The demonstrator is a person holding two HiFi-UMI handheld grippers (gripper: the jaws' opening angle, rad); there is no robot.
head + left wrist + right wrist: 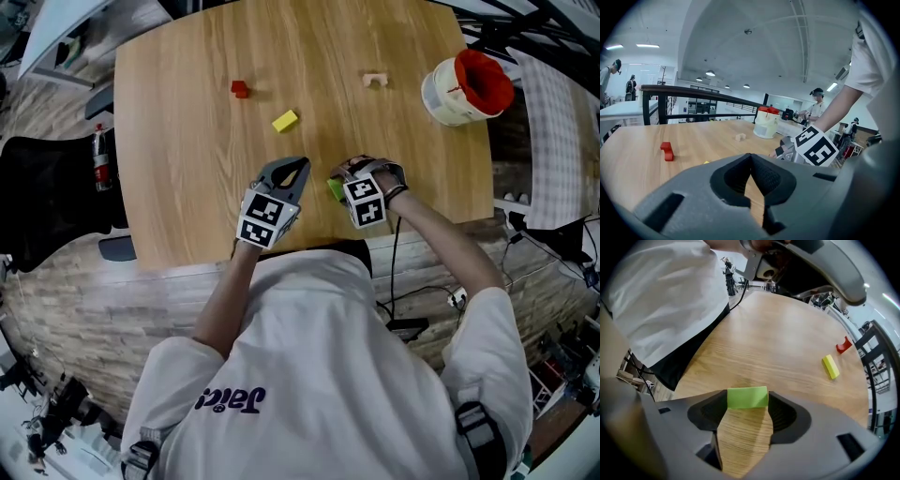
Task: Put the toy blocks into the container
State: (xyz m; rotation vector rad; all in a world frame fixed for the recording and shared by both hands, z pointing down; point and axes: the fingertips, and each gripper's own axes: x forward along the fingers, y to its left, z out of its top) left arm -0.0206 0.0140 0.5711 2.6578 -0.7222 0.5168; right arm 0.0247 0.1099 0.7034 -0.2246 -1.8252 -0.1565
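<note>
Green block [747,397] is lying flat on the bench [187,187] near the front edge, sitting between the tips of the wide-open right claw [747,403]. Yellow block [285,121], an oblong bar, is resting farther out, mid-bench. Red block [240,89] is sitting beyond it to the left. Beige block [375,80], arch-shaped, is lying far right. Container [455,89], cream with a red top, is standing upright at the far right corner.

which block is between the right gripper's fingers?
The green rectangular block: it sits between the open fingers of the right gripper. The yellow rectangular block, the red block and the pale wooden block lie farther up the wooden table.
</note>
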